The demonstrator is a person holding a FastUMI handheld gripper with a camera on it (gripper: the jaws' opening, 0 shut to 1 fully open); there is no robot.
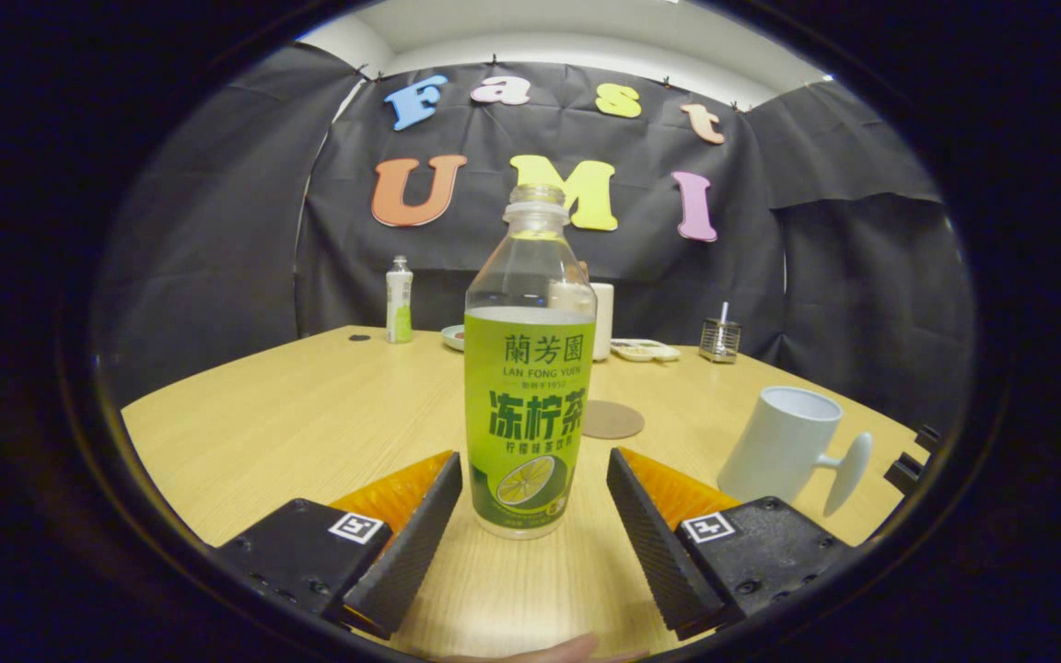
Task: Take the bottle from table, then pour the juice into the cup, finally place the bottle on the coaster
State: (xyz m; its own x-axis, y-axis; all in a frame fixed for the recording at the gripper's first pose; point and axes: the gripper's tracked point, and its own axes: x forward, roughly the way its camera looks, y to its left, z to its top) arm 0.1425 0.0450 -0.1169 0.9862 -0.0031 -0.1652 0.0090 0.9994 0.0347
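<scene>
Straddling the uncapped clear plastic bottle of green juice [529, 387], your gripper [534, 483] has its fingers spread, not touching it, so closing grips its base upright on the wooden tabletop [309, 414].

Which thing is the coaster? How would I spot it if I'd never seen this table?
Start at the wooden table and find the tall green-labelled bottle standing between the open fingers of the hand-held gripper. Just beyond it, on its right, lies the coaster. It is the flat brown disc, unlike the white cup standing further right.
</scene>
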